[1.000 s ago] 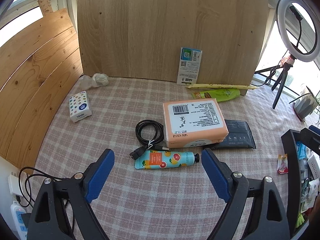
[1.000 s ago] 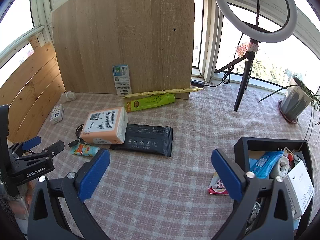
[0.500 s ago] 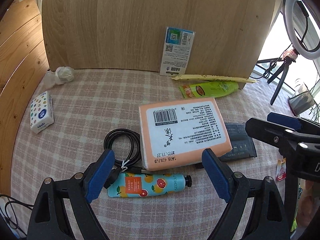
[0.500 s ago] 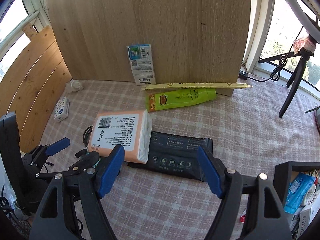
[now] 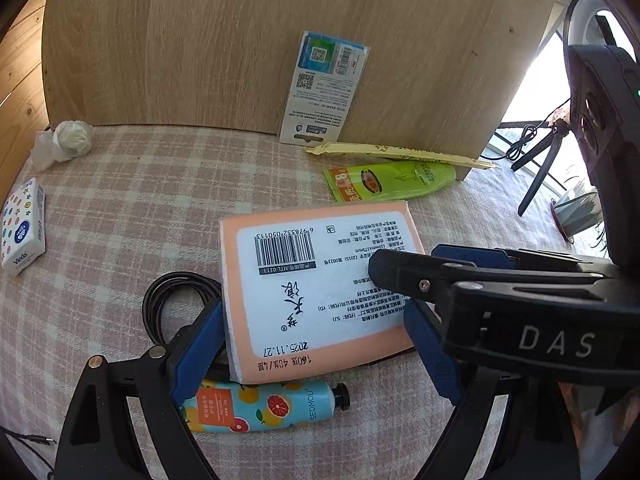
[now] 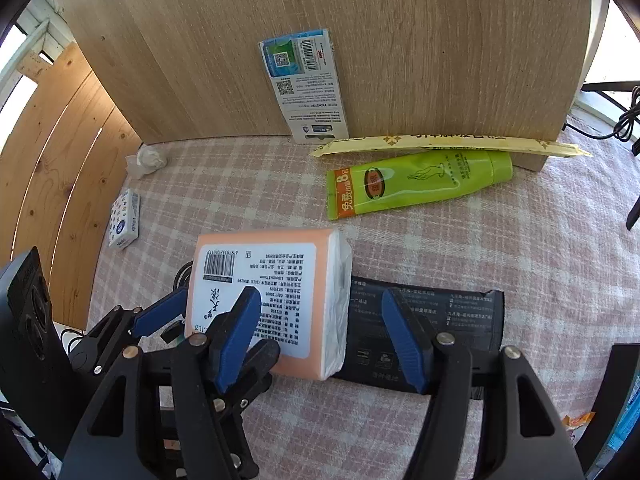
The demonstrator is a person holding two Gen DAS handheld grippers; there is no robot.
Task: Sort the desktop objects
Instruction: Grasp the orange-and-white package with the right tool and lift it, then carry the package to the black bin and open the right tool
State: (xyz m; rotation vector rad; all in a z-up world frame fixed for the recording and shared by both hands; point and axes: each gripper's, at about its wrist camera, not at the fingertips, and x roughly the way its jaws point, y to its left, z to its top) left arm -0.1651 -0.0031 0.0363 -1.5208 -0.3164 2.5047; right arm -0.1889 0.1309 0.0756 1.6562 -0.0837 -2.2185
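Item: orange tissue pack (image 5: pixel 320 288), label and barcode upward, laid flat on the checked tablecloth (image 5: pixel 140 200) near the middle of the desk. It overlaps the edge of a black flat pouch (image 6: pixel 436 320) on one side and a coiled black cable (image 5: pixel 176 300) on the other. A fruit-print hand cream tube (image 5: pixel 264 404) is placed just beside its near edge.

Left gripper (image 5: pixel 316 356): jaws spread, blue pads set on either side of the pack's near end; contact of the pads with the pack cannot be told.

Right gripper (image 6: pixel 320 336): jaws closing, not clamped; the pack's right edge and part of the pouch are seen between the pads, with no pressure shown.

Further out: a green tube (image 6: pixel 416 188) and a long yellow paper sleeve (image 6: pixel 448 144) are found by the upright wooden board (image 6: pixel 320 20); a blue-and-white card (image 6: pixel 304 84) is leaned against that board. A small patterned tissue packet (image 5: pixel 22 226) and a crumpled white wad (image 5: pixel 72 138) are kept well apart at the left.
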